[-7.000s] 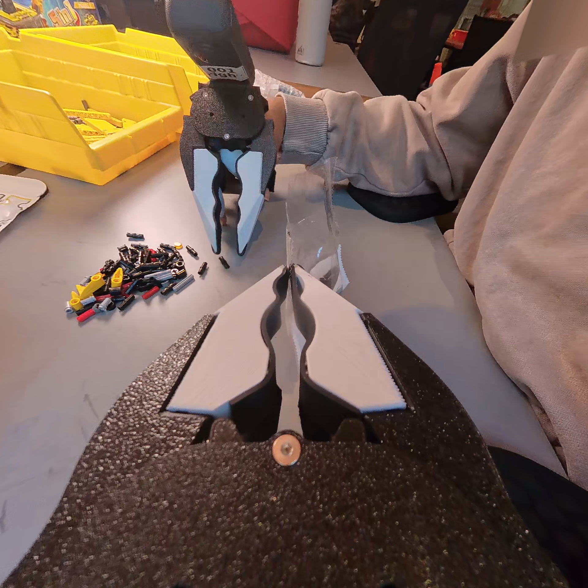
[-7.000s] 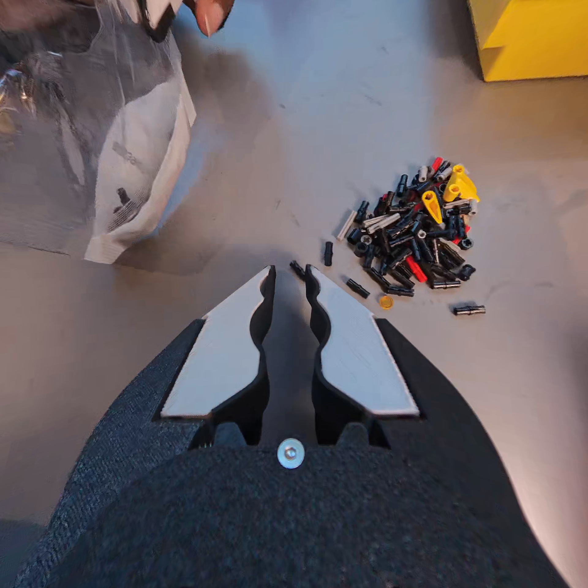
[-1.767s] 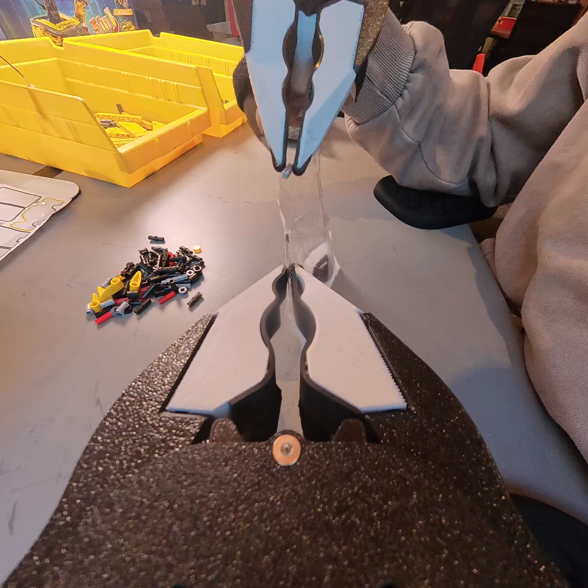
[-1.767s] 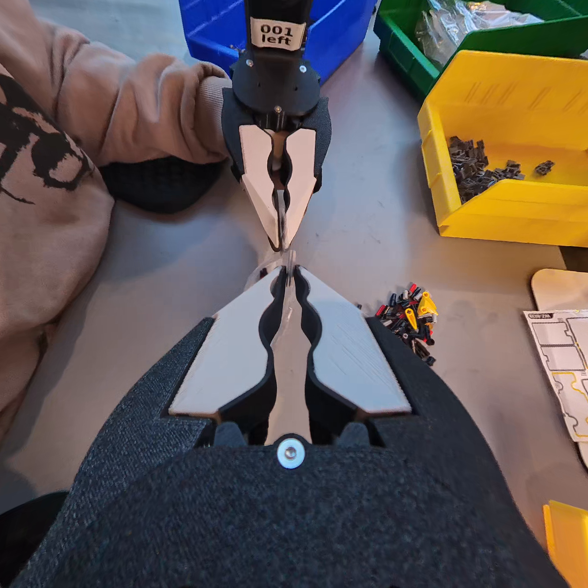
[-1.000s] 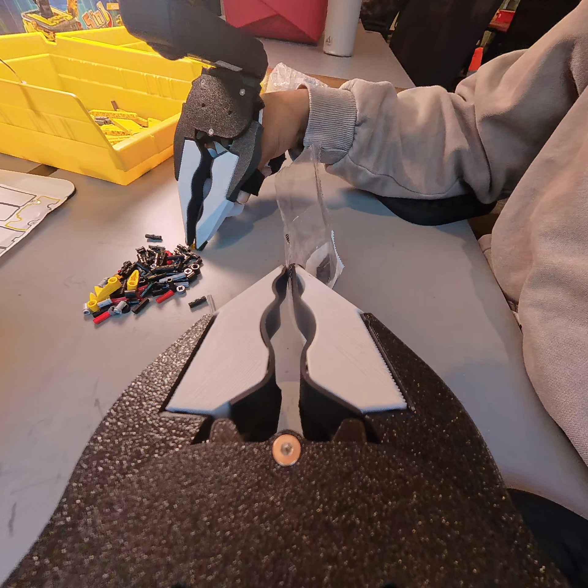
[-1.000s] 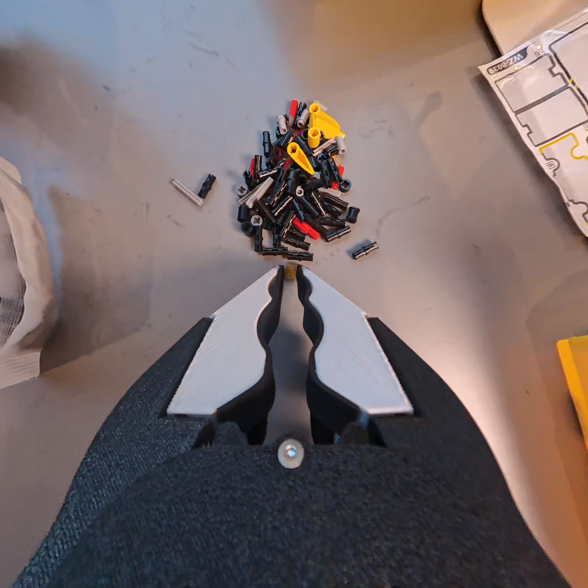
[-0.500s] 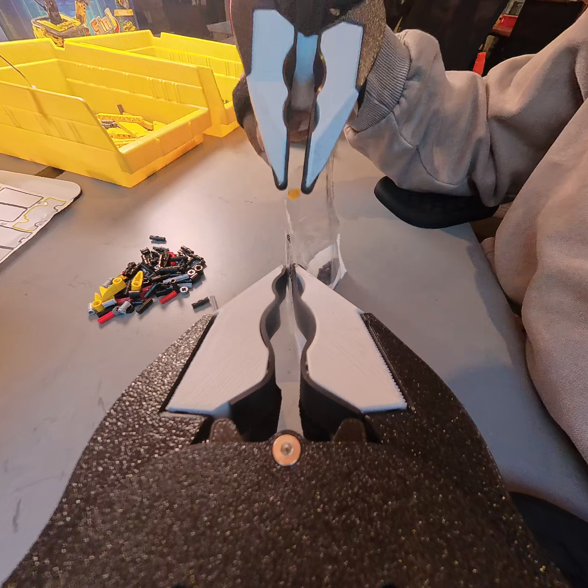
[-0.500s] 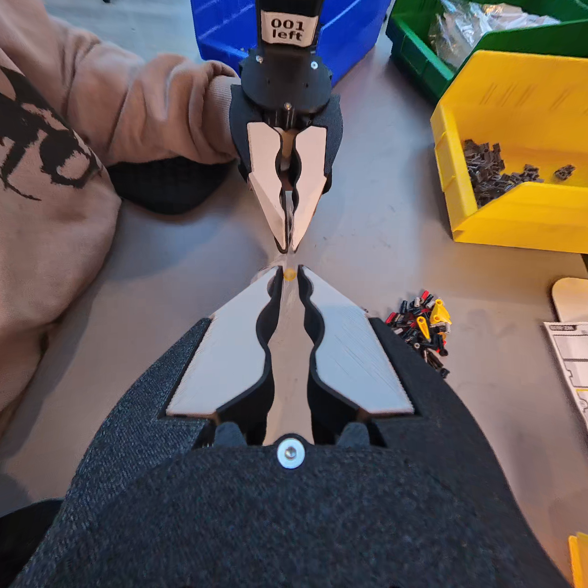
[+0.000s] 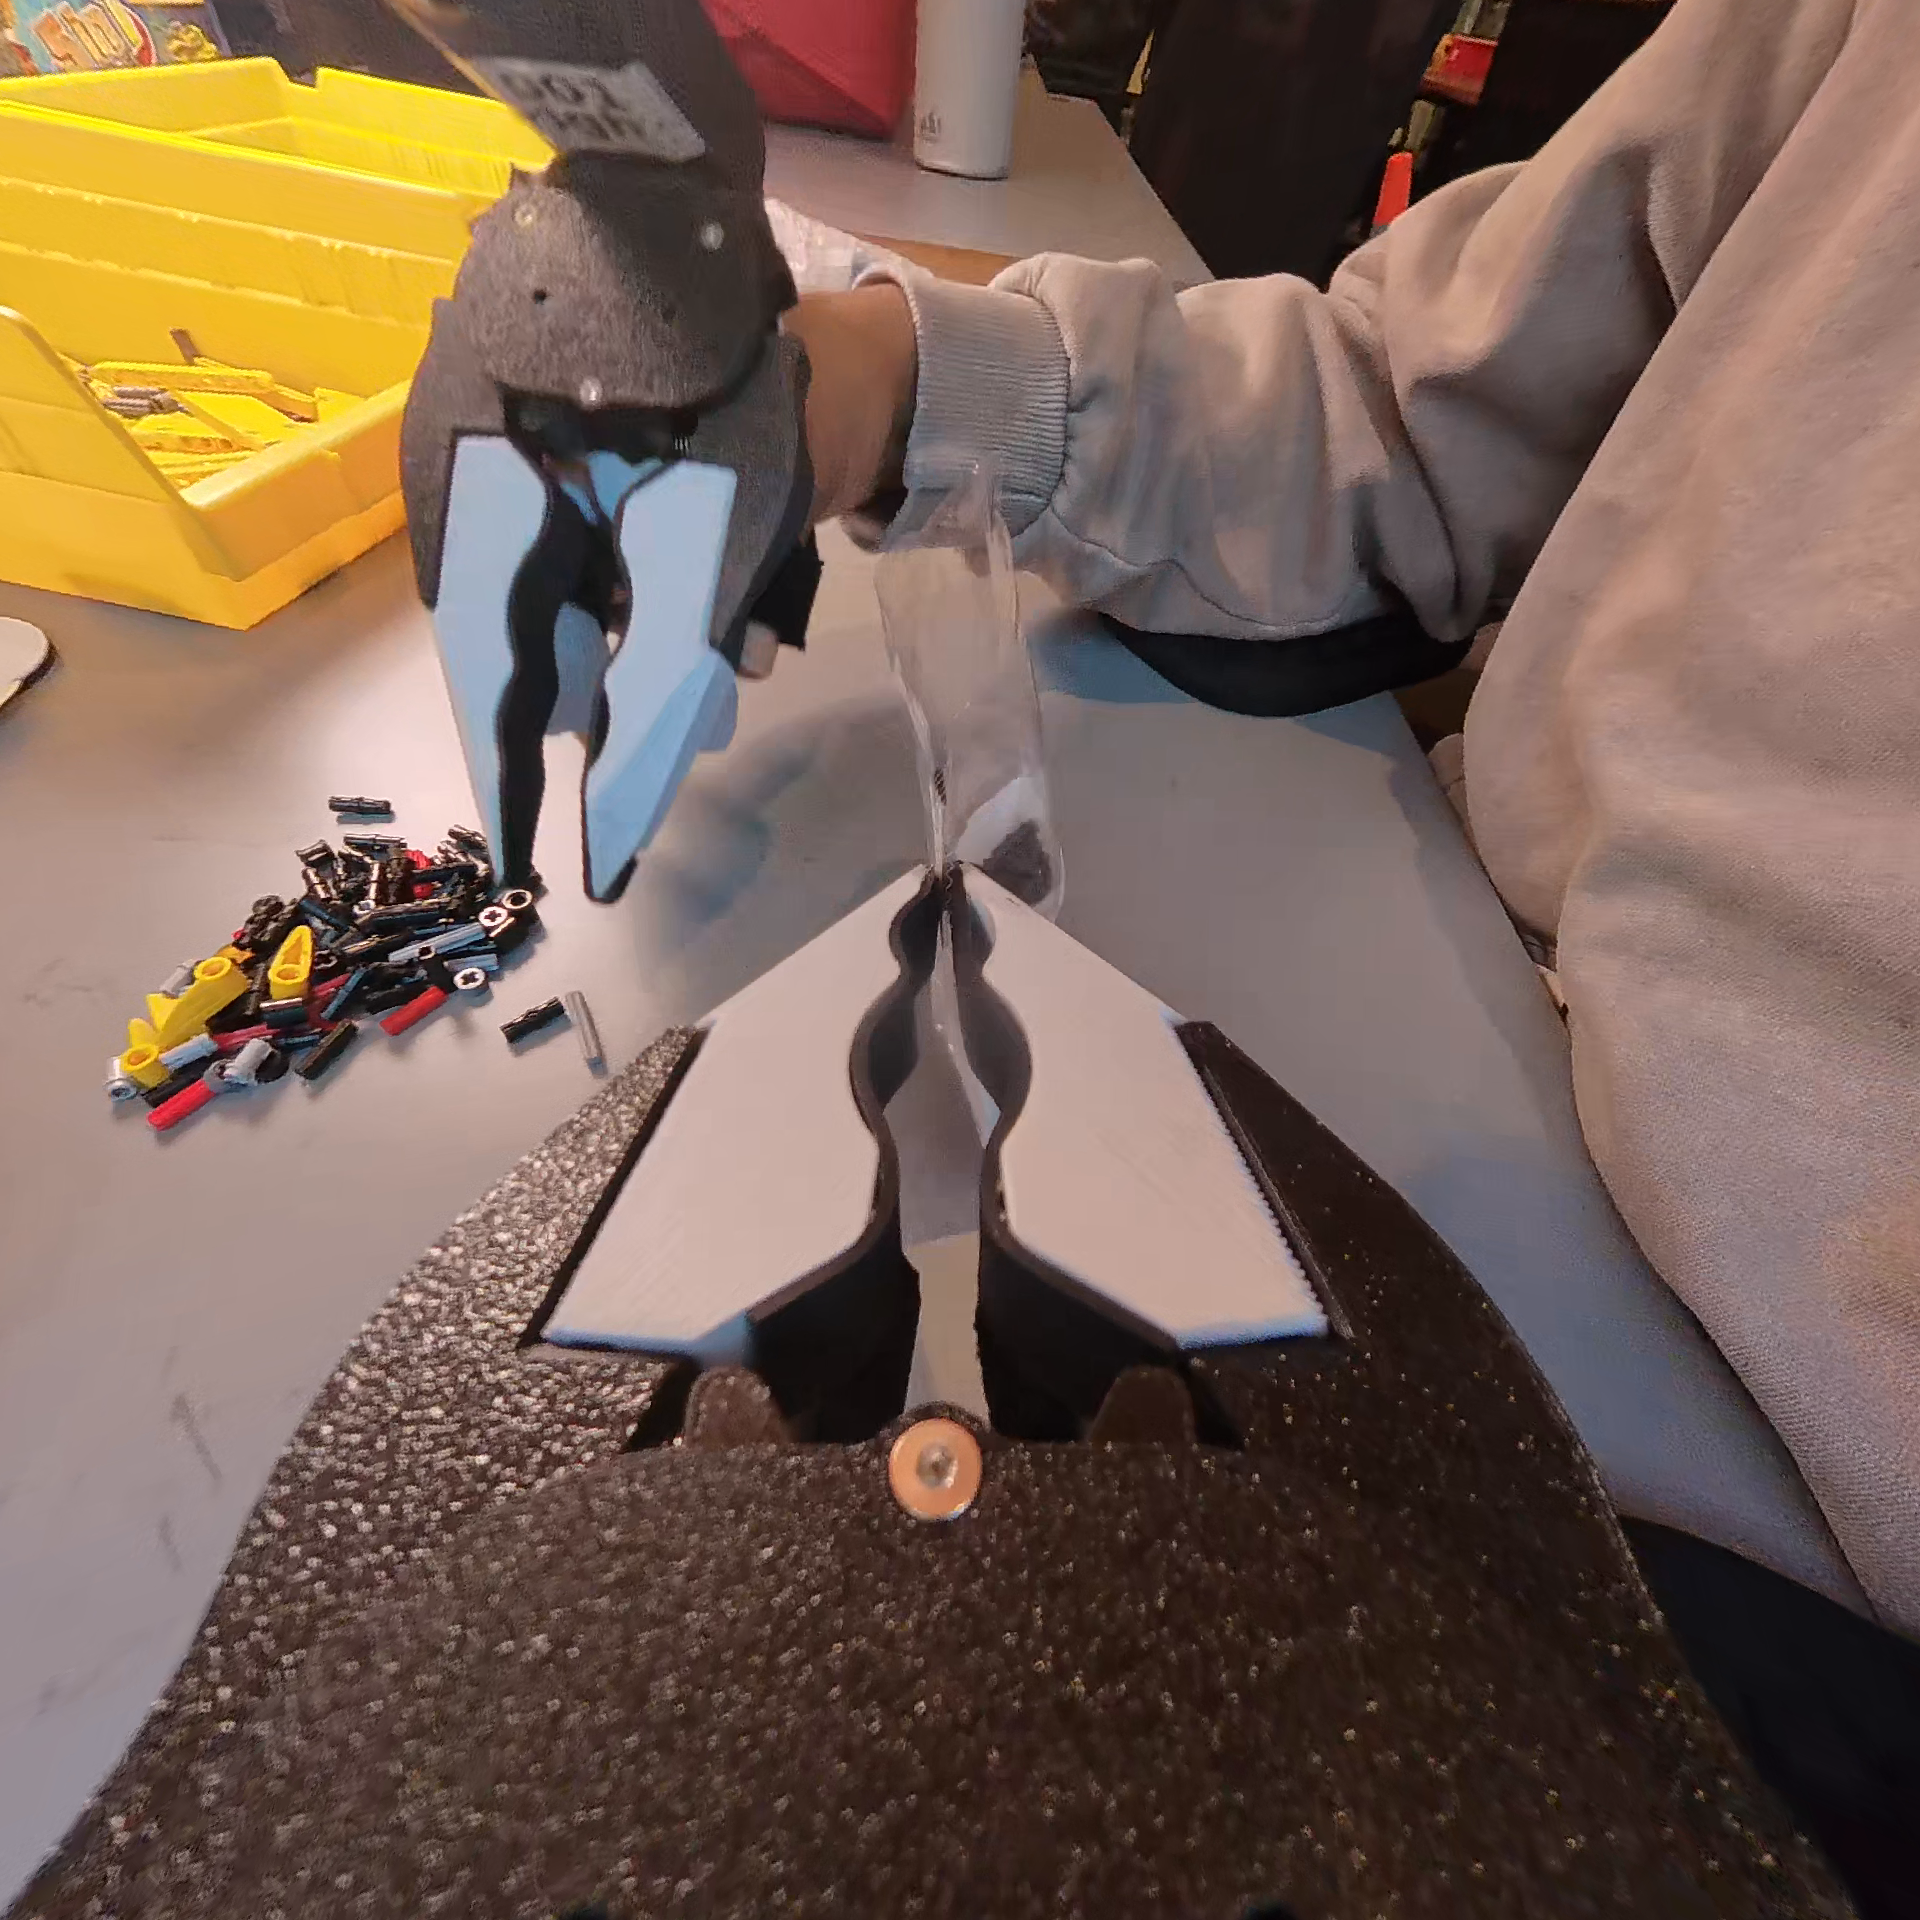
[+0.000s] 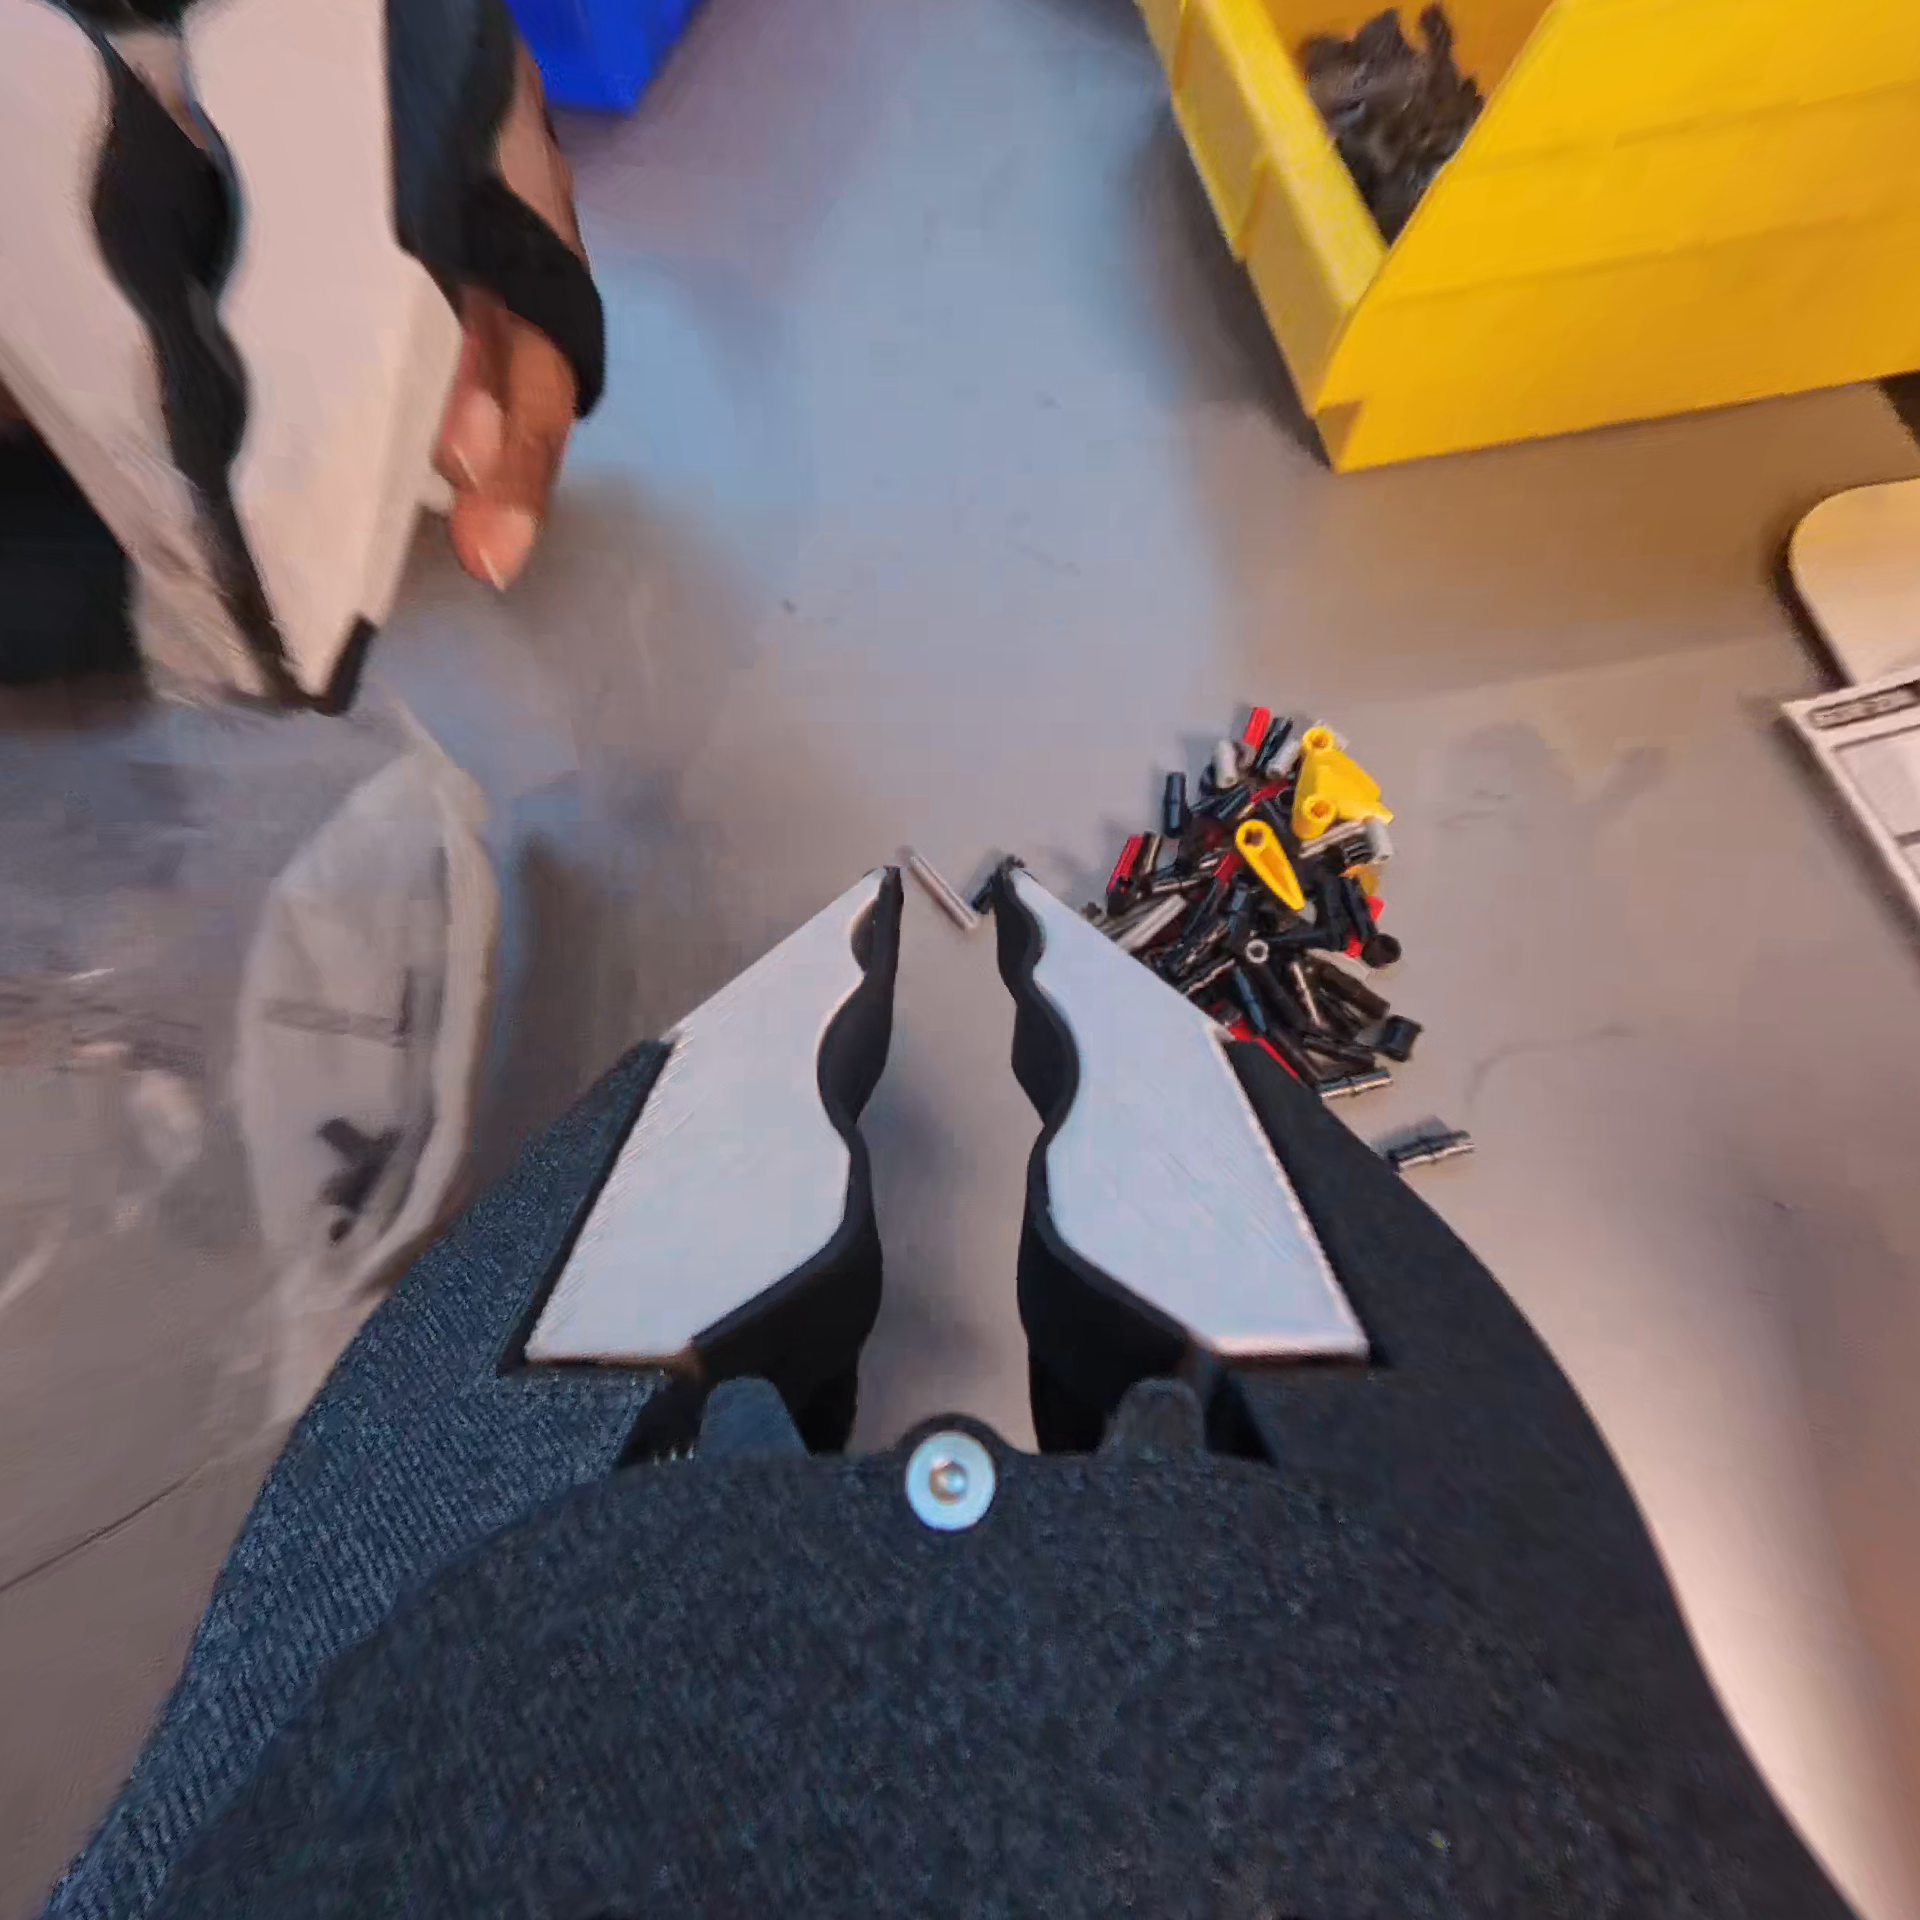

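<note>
My left gripper [image 9: 943, 885] is shut on the edge of a clear plastic bag [image 9: 966, 717] and holds it upright over the grey table [image 9: 1195, 831]; a few small dark parts lie in the bag's bottom. My right gripper [image 10: 945, 883] is open, tips down at the table by the near edge of a pile of small black, red, grey and yellow parts [image 10: 1268, 914]. A loose grey pin [image 10: 940, 899] and a black pin [image 10: 987, 885] lie between its fingertips. In the left wrist view the right gripper [image 9: 561, 888] stands at the pile [image 9: 343, 956]. The right wrist view shows the left gripper [image 10: 301, 675] and the bag [image 10: 343, 987], both blurred.
Yellow bins [image 9: 156, 364] stand behind the pile, one holding dark parts [image 10: 1558, 208]. A blue bin [image 10: 603, 52] is farther off. A printed sheet [image 10: 1870, 769] on a pale board [image 10: 1860, 561] lies right of the pile. The person's sleeve [image 9: 1299, 436] rests on the table. About 11 cm separates my left fingertips from my right.
My right gripper has come down from above the bag's mouth, where it let a small yellow part go, to the near edge of the pile, and stands open. The left still holds the bag.
</note>
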Demonstrator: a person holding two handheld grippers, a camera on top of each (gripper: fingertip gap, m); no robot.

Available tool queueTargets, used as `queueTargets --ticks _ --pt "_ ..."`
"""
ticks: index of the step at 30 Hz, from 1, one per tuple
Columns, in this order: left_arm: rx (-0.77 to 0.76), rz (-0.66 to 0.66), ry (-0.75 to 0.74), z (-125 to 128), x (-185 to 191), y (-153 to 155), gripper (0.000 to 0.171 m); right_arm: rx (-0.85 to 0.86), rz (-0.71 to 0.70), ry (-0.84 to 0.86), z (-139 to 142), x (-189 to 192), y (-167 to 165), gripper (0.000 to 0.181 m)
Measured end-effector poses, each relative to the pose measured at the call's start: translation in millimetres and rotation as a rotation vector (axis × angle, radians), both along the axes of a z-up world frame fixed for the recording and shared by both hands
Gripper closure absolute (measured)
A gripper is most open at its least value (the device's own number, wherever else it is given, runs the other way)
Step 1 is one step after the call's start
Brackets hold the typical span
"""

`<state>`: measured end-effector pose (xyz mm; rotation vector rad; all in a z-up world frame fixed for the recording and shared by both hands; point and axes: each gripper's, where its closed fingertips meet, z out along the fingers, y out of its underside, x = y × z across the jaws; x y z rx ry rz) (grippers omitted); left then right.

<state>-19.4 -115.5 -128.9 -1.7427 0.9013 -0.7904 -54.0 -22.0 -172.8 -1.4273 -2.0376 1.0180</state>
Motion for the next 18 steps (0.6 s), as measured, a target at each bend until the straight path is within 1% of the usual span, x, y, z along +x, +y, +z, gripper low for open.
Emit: queueTargets --ticks 2,5,8,12,18 --pt "-0.005 -0.001 0.004 -1 0 0 0.171 0.06 0.006 -0.062 -21 -5 -3 0.161" --pt "-0.009 0.006 0.003 -1 -1 1 0.171 0.115 -0.001 -0.12 -36 -11 -5 0.157" --pt "-0.003 0.009 0.002 0 -2 1 0.171 0.121 -0.017 -0.15 -38 -14 -4 0.158" --pt "-0.003 0.014 0.003 -1 -2 2 0.171 0.098 -0.018 -0.178 -38 -17 1 0.171" --pt "0.001 0.042 0.003 -1 -6 5 0.171 0.108 0.017 -0.173 -38 -17 2 0.172"
